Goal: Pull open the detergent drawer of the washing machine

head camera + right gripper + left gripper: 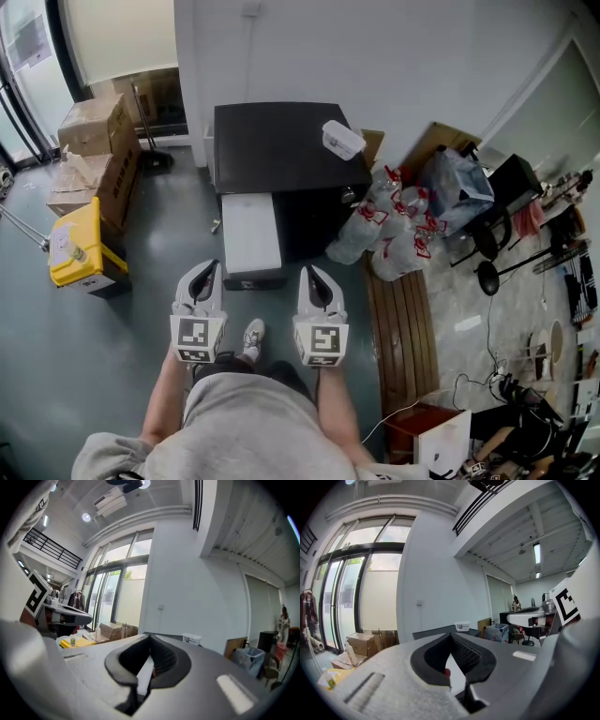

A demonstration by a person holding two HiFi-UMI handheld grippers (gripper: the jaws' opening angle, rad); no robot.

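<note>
Seen from above, the black washing machine stands against the white wall, with a small white box on its lid. A white tray-like drawer with a dark front sticks out from the machine's front left. My left gripper and right gripper hover side by side just in front of it, both shut and holding nothing. In the left gripper view the left gripper has its jaws together, pointing level at the machine's top. The right gripper looks the same in the right gripper view.
Cardboard boxes and a yellow container stand left of the machine. Filled plastic bags and a dark chair crowd its right side. A slatted wooden board lies on the floor at right. The person's shoe is below the grippers.
</note>
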